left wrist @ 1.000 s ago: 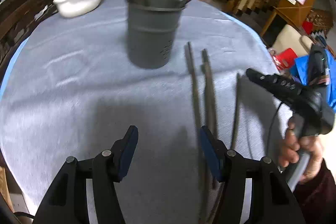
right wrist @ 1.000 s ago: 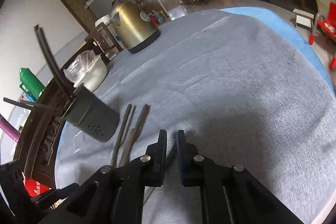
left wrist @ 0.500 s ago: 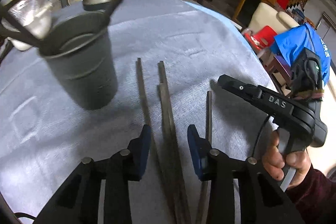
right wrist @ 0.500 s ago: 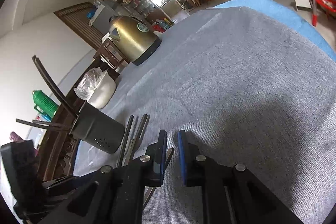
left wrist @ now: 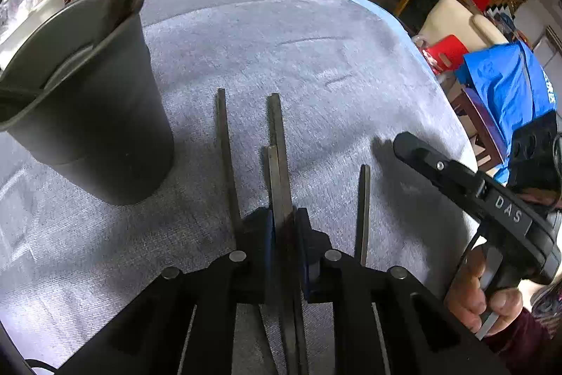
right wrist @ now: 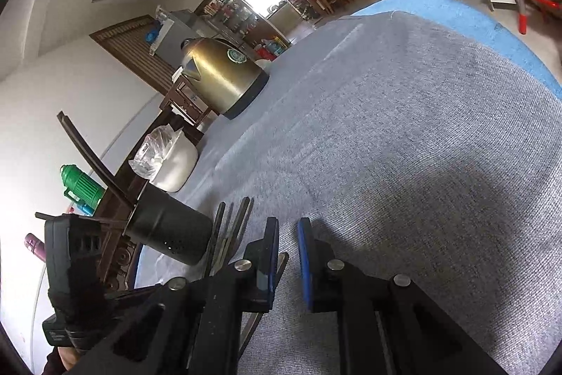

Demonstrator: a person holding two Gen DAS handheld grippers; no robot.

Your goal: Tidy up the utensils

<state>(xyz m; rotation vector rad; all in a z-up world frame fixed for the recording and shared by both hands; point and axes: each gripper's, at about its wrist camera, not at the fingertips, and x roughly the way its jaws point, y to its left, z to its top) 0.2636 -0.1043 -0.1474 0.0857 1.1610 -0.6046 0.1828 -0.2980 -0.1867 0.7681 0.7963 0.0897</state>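
Observation:
Several dark chopsticks lie side by side on the grey tablecloth (left wrist: pixel 316 58). My left gripper (left wrist: pixel 284 220) is shut on the middle pair of chopsticks (left wrist: pixel 277 143). One loose chopstick (left wrist: pixel 224 146) lies to their left and another (left wrist: pixel 361 209) to their right. A dark grey utensil cup (left wrist: pixel 95 115) with chopsticks standing in it is at the left. My right gripper (right wrist: pixel 288 227) is nearly shut and holds nothing, a little above the cloth; it also shows in the left wrist view (left wrist: pixel 456 178). The cup (right wrist: pixel 168 234) and the chopsticks (right wrist: pixel 228 227) show in the right wrist view too.
A brass kettle (right wrist: pixel 221 76) stands at the far side of the table. A white bowl with a plastic bag (right wrist: pixel 172 160) is near the cup. The table's blue edge (right wrist: pixel 474 23) curves on the right, with chairs beyond.
My left gripper moved forward and down over the middle chopsticks and closed on them. The right gripper stayed nearly shut and shifted little.

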